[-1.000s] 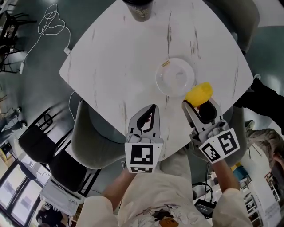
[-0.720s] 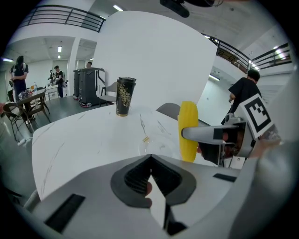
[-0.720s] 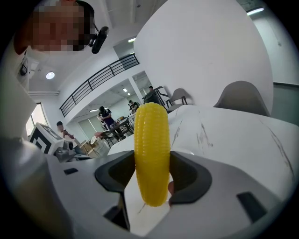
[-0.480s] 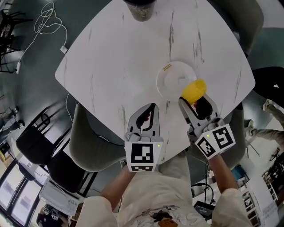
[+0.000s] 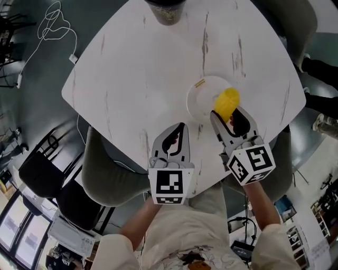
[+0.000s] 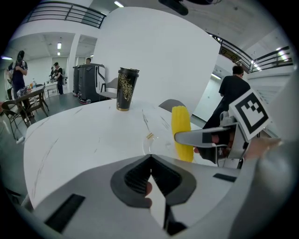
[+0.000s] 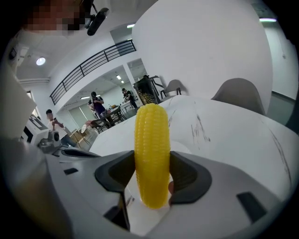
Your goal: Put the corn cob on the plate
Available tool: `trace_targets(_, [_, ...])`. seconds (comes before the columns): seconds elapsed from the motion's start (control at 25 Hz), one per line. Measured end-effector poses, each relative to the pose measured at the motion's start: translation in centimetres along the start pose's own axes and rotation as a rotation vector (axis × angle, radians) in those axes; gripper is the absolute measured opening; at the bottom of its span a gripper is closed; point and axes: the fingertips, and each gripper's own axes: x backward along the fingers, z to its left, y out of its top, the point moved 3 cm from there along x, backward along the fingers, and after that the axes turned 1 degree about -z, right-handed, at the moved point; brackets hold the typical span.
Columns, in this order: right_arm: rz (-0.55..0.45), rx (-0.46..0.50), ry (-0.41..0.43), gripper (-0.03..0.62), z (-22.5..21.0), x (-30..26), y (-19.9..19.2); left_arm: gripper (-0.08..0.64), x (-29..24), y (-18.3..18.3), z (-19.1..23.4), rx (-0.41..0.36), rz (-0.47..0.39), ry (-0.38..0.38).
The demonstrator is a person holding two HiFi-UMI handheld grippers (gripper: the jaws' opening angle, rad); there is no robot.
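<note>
A yellow corn cob [image 5: 226, 103] stands upright between the jaws of my right gripper [image 5: 226, 115], which is shut on it; the right gripper view shows the corn cob [image 7: 152, 151] clamped at its lower half. In the head view the cob hangs over the right side of a white plate [image 5: 203, 96] on the white marble table [image 5: 137, 68]. The left gripper view shows the corn cob [image 6: 181, 133] and the plate [image 6: 159, 142] just ahead. My left gripper [image 5: 176, 141] is shut with nothing in it, near the table's front edge, left of the right one.
A dark patterned cup [image 5: 166, 10] stands at the table's far edge; it appears as a cup [image 6: 127, 88] in the left gripper view. A small gold scrap [image 5: 199, 83] lies by the plate's far rim. Grey chairs [image 5: 103, 169] surround the table. People stand in the background.
My right gripper has carried the corn cob leftward and forward, from beyond the plate's right rim to over the plate. The left gripper has stayed in place.
</note>
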Motion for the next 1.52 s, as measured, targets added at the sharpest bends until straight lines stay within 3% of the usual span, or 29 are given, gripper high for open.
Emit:
trace_targets(0.4, [0.046, 0.038, -0.025, 0.225, -0.2, -2.5, 0.4, 0.005, -0.6, -1.1, 0.2, 0.009, 0.022, -0.009])
trace_targets(0.76, [0.221, 0.161, -0.085, 0.225, 0.0, -3.9, -1.6, 0.005, -0.5, -1.1, 0.8, 0.01, 0.019, -0.004])
trace_targets(1.08, [0.236, 0.161, -0.068, 0.224, 0.3, -3.7, -2.0, 0.005, -0.1, -0.8, 1.0, 0.001, 0.008, 0.007])
trace_targets(1.52, [0.175, 0.097, -0.075, 0.225, 0.3, -1.6, -1.8, 0.005, 1.7, 0.1, -0.3, -0.031, -0.022, 0.007])
